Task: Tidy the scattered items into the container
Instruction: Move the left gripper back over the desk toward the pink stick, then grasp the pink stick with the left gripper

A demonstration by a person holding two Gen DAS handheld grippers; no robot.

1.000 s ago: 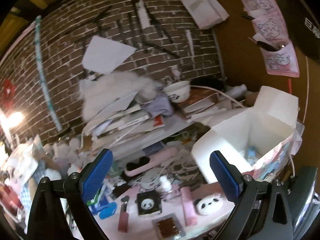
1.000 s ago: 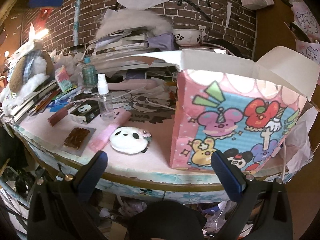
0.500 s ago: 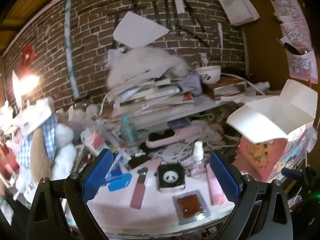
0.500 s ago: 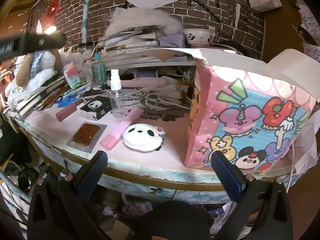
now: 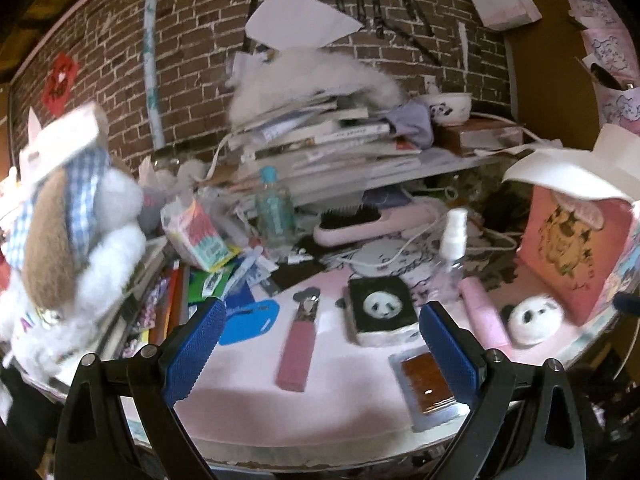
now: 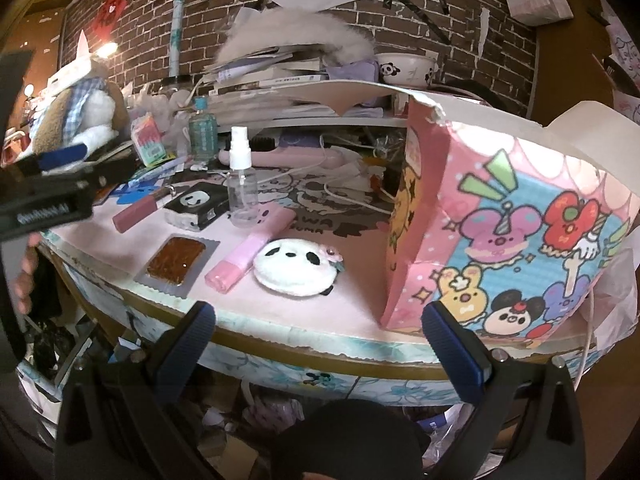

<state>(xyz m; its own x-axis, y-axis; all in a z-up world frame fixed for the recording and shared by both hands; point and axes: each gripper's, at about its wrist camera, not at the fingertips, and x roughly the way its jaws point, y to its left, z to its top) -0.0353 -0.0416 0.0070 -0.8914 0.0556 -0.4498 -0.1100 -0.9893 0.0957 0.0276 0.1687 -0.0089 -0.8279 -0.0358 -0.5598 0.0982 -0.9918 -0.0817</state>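
Because the scattered items differ in stiffness, each one calls for its own hold. The pink tube [image 5: 297,350] lies flat on the pink tabletop [image 5: 340,408], directly ahead of the left gripper [image 5: 320,350]; it looks rigid, light and smooth, so a grasp across its narrow width near mid-length should suit, with some risk of it slipping or rolling. The panda box [image 5: 380,310] sits just right of the tube; it appears stiff and flat-sided, best taken across its two long edges. The foil sachet [image 5: 428,382] lies near the table edge, partly behind the left gripper's right finger; it is thin and flat, probably hard to lift without sliding a finger under an edge. The panda puff [image 6: 296,266] rests beside the pink stick [image 6: 250,254], the two touching or nearly so; the puff looks soft and compressible, tolerating a firm squeeze. The spray bottle [image 6: 241,178] stands upright, clear and likely light and easy to tip; grip its body, not the nozzle.

The cartoon bag [image 6: 508,240], the container, stands open at the table's right end, paper-walled and liable to buckle if bumped.

Both grippers are empty with fingers spread wide; the right gripper [image 6: 320,350] hangs before the table edge.
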